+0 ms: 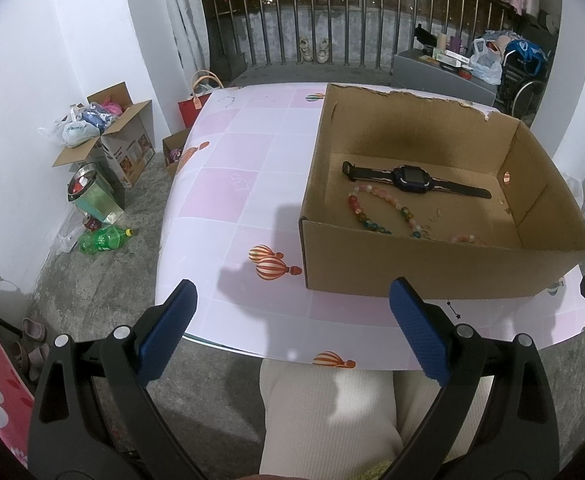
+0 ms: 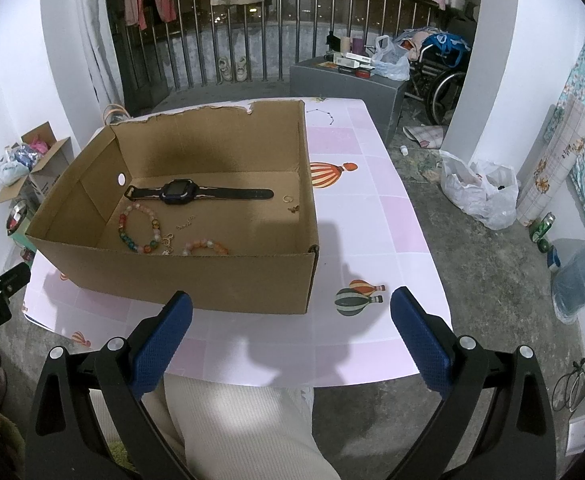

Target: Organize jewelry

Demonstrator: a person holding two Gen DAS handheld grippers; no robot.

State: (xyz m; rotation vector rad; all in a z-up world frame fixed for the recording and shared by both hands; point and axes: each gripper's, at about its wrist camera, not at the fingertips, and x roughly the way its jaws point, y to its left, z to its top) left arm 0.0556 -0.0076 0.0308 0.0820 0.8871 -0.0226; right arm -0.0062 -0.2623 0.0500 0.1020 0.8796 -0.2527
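Holding both tools back near my lap, I look at the cardboard box (image 2: 228,284) sitting on the pink worktop (image 2: 372,240). My left gripper (image 1: 292,312) is wide open and has nothing in it. My right gripper (image 2: 292,320) is wide open too, and it is empty as well. All the jewelry I can see is down inside the box. The black watch (image 2: 180,192) lies flat near the back wall. The big bead bracelet (image 2: 138,228) sits in front of it, and the small bead bracelet (image 2: 206,246) is close to the front wall. A little chain (image 2: 184,223) lies between them, and a tiny gold ring (image 2: 287,198) rests by the right wall, with another tiny piece just beside it that I cannot make out. I think everything may already be put away, so my job now is to check and tidy. If I go in again, I should lift my gripper up over the front wall first, then come straight down. I should not bump the box, because it is light and could slide. For the tiny ring, I would close slowly so it does not flick away.
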